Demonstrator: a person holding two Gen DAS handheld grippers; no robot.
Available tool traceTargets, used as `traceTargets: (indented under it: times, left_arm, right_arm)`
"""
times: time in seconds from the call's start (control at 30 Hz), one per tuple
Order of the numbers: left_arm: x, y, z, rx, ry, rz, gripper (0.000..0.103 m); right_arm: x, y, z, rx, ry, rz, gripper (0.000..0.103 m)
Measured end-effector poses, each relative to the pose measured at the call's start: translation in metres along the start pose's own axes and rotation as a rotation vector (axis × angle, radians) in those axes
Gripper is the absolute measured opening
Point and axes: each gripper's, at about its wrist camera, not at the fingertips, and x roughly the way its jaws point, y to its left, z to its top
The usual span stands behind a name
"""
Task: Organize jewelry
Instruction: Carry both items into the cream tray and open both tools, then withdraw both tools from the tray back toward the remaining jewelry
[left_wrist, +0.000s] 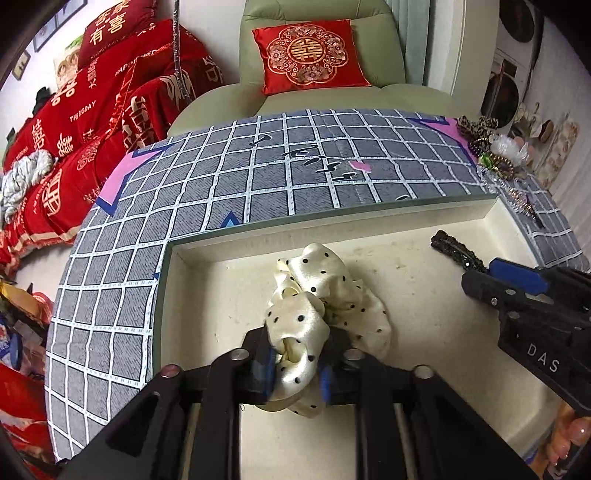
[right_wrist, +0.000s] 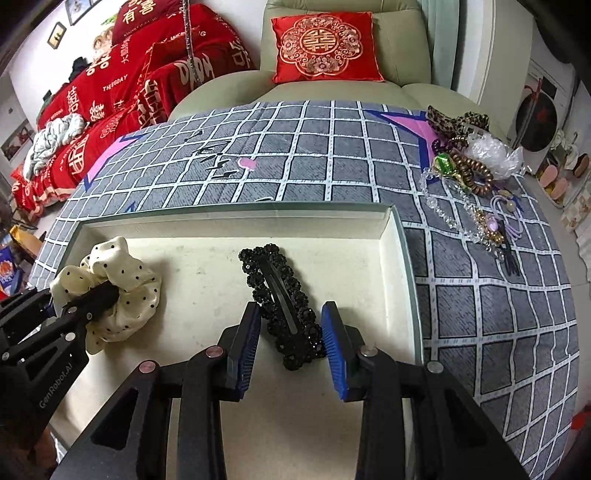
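Pinching a cream polka-dot scrunchie inside the shallow tray, left gripper — right gripper spread, fingers flanking a black beaded hair clip lying in the tray.

Your tray sits on the table, near edge toward you. Inside it, the scrunchie lies at the left, the hair clip to its right — well apart. Beyond the tray's right wall, the pile of jewelry rests on the table's far right corner. Behind the table stands the armchair, a cushion on its seat.
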Motion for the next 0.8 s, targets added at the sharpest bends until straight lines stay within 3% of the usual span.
traceTargets:
  times: [0.03, 0.07, 0.1, 0.13, 0.17, 0.57, 0.63, 0.8]
  left_arm:
    - [-0.001, -0.001, 0.0, 0.004, -0.003, 0.017, 0.052]
    - [-0.002, -0.002, 0.0, 0.007, -0.015, 0.045, 0.072]
    - [-0.005, -0.002, 0.0, 0.009, -0.029, 0.063, 0.079]
    - [-0.007, -0.002, -0.001, 0.01, -0.04, 0.074, 0.079]
    - [-0.009, -0.002, 0.0, 0.013, -0.045, 0.076, 0.079]
    - [-0.045, 0.007, -0.009, -0.042, -0.051, 0.027, 0.079]
    - [-0.057, 0.008, -0.015, -0.042, -0.055, 0.028, 0.103]
    - [-0.094, 0.012, -0.036, -0.023, -0.105, 0.033, 0.103]
  right_arm:
    - [0.001, 0.0, 0.0, -0.002, -0.001, 0.002, 0.042]
    - [0.0, 0.001, -0.001, -0.004, 0.0, 0.007, 0.045]
    - [0.0, 0.001, -0.001, -0.003, 0.005, 0.012, 0.056]
    - [0.001, 0.002, -0.001, -0.001, 0.011, 0.013, 0.067]
    - [0.0, 0.002, -0.001, 0.005, 0.013, 0.013, 0.069]
    - [-0.056, -0.018, -0.007, 0.123, -0.048, 0.113, 0.076]
    - [-0.062, -0.02, -0.013, 0.138, -0.041, 0.129, 0.076]
    - [-0.086, -0.025, -0.031, 0.166, -0.034, 0.19, 0.082]
